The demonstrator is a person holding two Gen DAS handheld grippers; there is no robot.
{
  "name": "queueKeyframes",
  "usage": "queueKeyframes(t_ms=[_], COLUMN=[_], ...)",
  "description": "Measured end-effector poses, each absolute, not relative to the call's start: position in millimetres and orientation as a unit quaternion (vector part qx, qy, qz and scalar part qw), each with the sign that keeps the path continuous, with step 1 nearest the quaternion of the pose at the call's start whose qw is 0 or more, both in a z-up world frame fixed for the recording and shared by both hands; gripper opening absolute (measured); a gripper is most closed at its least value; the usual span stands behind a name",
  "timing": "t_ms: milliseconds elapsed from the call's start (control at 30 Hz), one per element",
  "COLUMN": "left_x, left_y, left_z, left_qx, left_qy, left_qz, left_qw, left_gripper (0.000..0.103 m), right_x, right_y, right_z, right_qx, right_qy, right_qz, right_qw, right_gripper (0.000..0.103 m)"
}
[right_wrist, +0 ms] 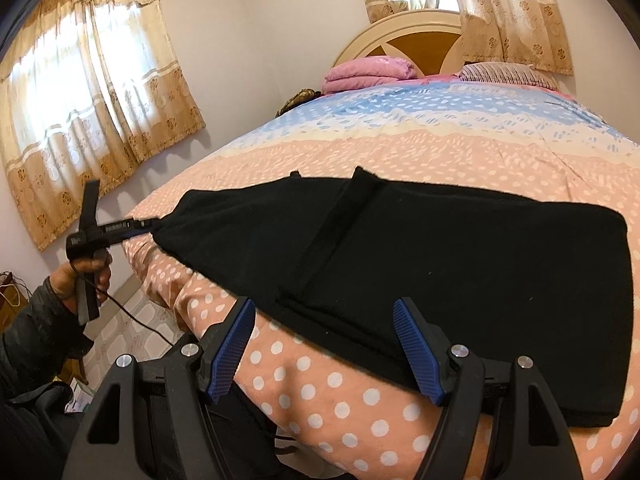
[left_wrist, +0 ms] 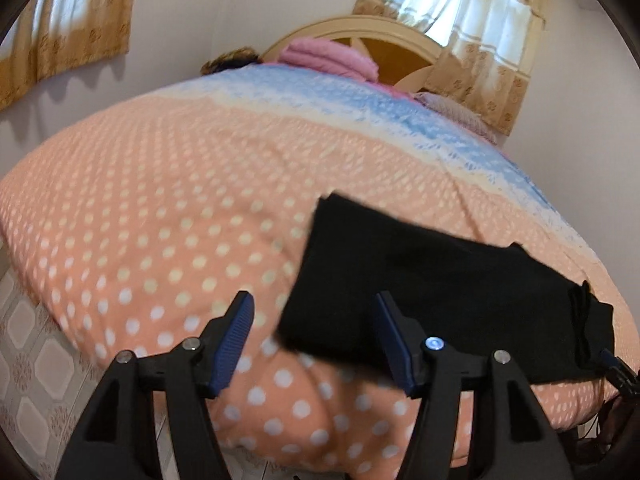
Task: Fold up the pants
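Black pants (right_wrist: 460, 264) lie folded along the near edge of the bed (right_wrist: 400, 152). My right gripper (right_wrist: 324, 316) hovers over their near hem; its blue pads (right_wrist: 232, 340) stand wide apart and touch no cloth. My left gripper (left_wrist: 316, 312) is open too, its right finger over the pants' (left_wrist: 420, 272) left end and its left finger over the bedspread (left_wrist: 160, 220). In the right wrist view the left gripper (right_wrist: 146, 225) sits at the pants' pointed left corner, carried by a hand (right_wrist: 86, 276) in a dark sleeve. The right gripper's tip (left_wrist: 618, 364) shows at the pants' right end.
The bedspread is peach with white dots, blue toward the headboard (right_wrist: 404, 36). Folded pink bedding (right_wrist: 368, 72) and a striped pillow (right_wrist: 508, 74) lie at the far end. Curtained windows (right_wrist: 80, 92) line the walls. Tiled floor (left_wrist: 32, 360) lies left of the bed.
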State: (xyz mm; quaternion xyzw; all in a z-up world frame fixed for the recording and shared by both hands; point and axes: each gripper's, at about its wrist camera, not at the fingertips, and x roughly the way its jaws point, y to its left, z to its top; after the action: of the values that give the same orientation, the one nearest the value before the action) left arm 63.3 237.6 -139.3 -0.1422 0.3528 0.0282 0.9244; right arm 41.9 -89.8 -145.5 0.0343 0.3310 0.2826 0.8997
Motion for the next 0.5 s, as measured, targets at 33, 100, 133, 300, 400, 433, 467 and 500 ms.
queueKeyframes(t_ms=[33, 100, 133, 300, 400, 433, 467, 500], left_x=[67, 78, 82, 78, 68, 65, 64, 63], left_y=[234, 235, 236, 236, 234, 233, 234, 235], left_z=[-138, -143, -148, -160, -159, -160, -160, -161], left_qx=[-0.139, -0.136, -0.144, -0.176, -0.198, -0.197, -0.195, -0.2], left_qy=[0.354, 0.366, 0.375, 0.387, 0.387, 0.387, 0.389, 0.389], left_qz=[0.021, 0.024, 0.025, 0.023, 0.007, 0.006, 0.006, 0.007], left_qw=[0.925, 0.92, 0.915, 0.905, 0.901, 0.901, 0.9, 0.899], left_gripper=[0.064, 0.064, 0.064, 0.062, 0.062, 0.062, 0.062, 0.062], right_x=[41, 38, 37, 36, 35, 35, 35, 35], right_y=[-89, -86, -85, -82, -80, -79, -78, -77], right_z=[-146, -146, -147, -149, -150, -151, -151, -151], right_qx=[0.033, 0.027, 0.024, 0.022, 0.021, 0.02, 0.02, 0.02], right_qy=[0.331, 0.329, 0.329, 0.331, 0.332, 0.332, 0.332, 0.334], right_qz=[0.284, 0.284, 0.284, 0.286, 0.287, 0.288, 0.288, 0.289], right_qw=[0.899, 0.9, 0.9, 0.899, 0.898, 0.898, 0.898, 0.897], right_gripper=[0.073, 0.073, 0.073, 0.073, 0.073, 0.073, 0.073, 0.073])
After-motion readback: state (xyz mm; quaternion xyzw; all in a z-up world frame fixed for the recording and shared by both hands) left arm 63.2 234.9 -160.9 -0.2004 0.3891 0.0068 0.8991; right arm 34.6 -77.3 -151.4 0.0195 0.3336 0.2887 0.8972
